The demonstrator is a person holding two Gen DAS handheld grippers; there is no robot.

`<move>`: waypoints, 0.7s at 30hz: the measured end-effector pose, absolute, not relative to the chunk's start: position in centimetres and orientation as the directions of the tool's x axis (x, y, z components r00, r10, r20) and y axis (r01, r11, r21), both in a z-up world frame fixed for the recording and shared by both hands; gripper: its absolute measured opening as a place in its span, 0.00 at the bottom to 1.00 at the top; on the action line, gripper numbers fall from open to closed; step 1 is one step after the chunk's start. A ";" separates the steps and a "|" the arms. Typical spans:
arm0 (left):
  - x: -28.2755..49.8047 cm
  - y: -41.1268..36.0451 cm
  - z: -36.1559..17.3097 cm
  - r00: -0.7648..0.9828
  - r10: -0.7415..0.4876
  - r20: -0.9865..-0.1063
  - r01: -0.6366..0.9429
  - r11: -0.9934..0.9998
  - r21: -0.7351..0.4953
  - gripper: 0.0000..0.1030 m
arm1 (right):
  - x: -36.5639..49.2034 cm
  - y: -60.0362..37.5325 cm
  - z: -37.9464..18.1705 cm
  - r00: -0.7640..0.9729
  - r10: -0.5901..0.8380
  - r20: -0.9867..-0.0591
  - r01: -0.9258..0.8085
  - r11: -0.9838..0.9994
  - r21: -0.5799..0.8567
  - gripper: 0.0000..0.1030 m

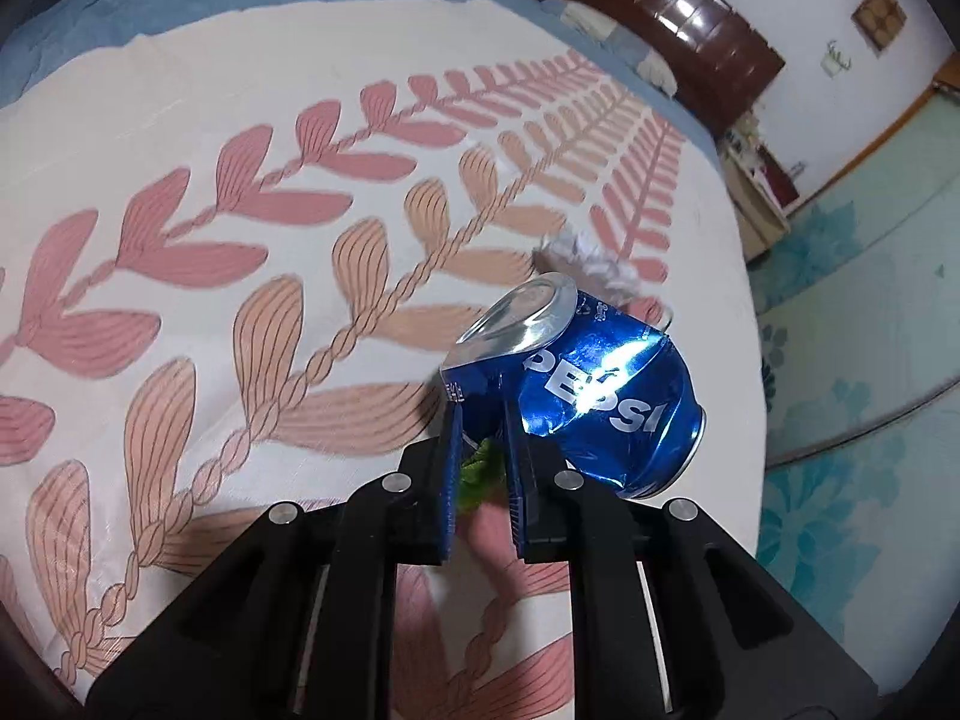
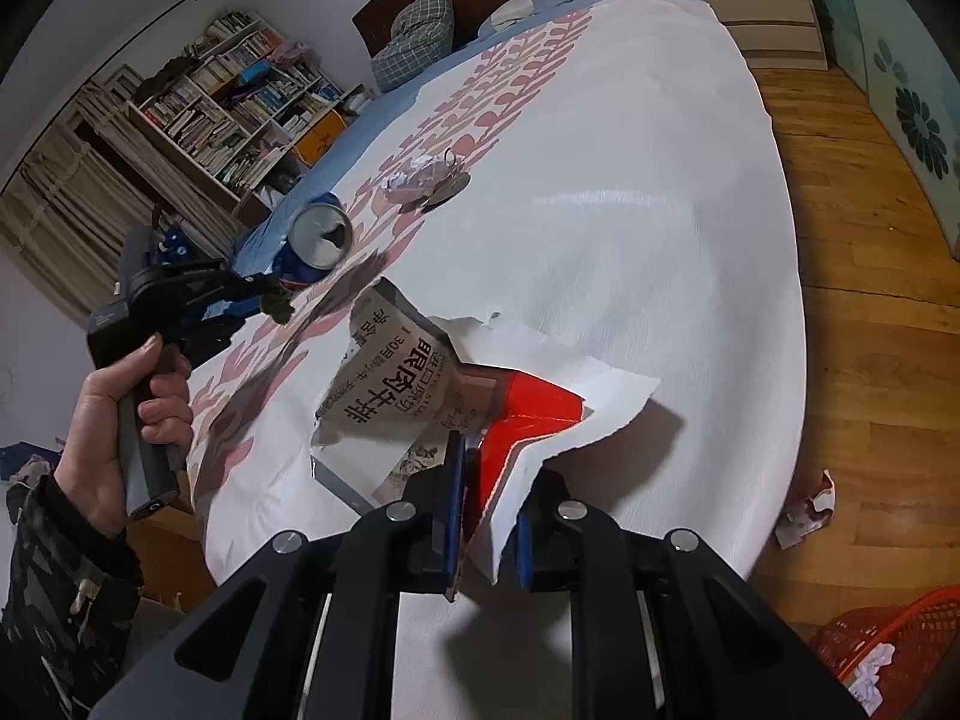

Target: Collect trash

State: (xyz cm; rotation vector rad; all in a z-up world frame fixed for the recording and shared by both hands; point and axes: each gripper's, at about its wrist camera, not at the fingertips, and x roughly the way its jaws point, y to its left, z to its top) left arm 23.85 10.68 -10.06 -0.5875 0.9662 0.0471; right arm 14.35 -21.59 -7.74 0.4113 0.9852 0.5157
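Bedspread point(image 1: 252, 276), pale woven cloth printed with pink and tan leaf fronds, filled the left wrist view; blue sheet beyond it, glossy dark wood headboard point(image 1: 708, 18) at top right, teal floral mat on the floor at right. Left gripper point(image 1: 480, 420) had its blue pads clamped narrow on a crushed blue can point(image 1: 600, 390), thin aluminium, dented and creased, silver top tilted up and left, white lettering on the side. The can was lifted just above the bed. A crumpled white paper wad point(image 1: 591, 264) lay on the cloth just behind it. A scrap of something green point(image 1: 480, 468) showed between the jaws, below the can; what it was I could not tell.

Right wrist view: same bed, white cloth smooth and faintly ribbed, wooden plank floor at right, crowded bookshelf point(image 2: 240, 96) at back left. Right gripper point(image 2: 486, 468) was pinched narrow on a torn carton piece point(image 2: 420, 396), stiff printed card with ragged white edges, black characters and a glossy red patch, held over the bed's near edge. A hand point(image 2: 120, 414) gripped the left gripper's handle at left, can point(image 2: 318, 240) in its jaws. More crumpled paper point(image 2: 420, 177) sat further up the bed. A red mesh basket point(image 2: 888, 648) stood on the floor at lower right, with white paper inside.
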 end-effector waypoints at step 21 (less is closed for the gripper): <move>22.5 9.3 -11.9 0.503 -0.237 -0.831 -0.285 0.862 -0.418 0.07 | 13.6 -22.2 -7.4 0.438 0.583 -0.685 -0.231 0.809 0.541 0.16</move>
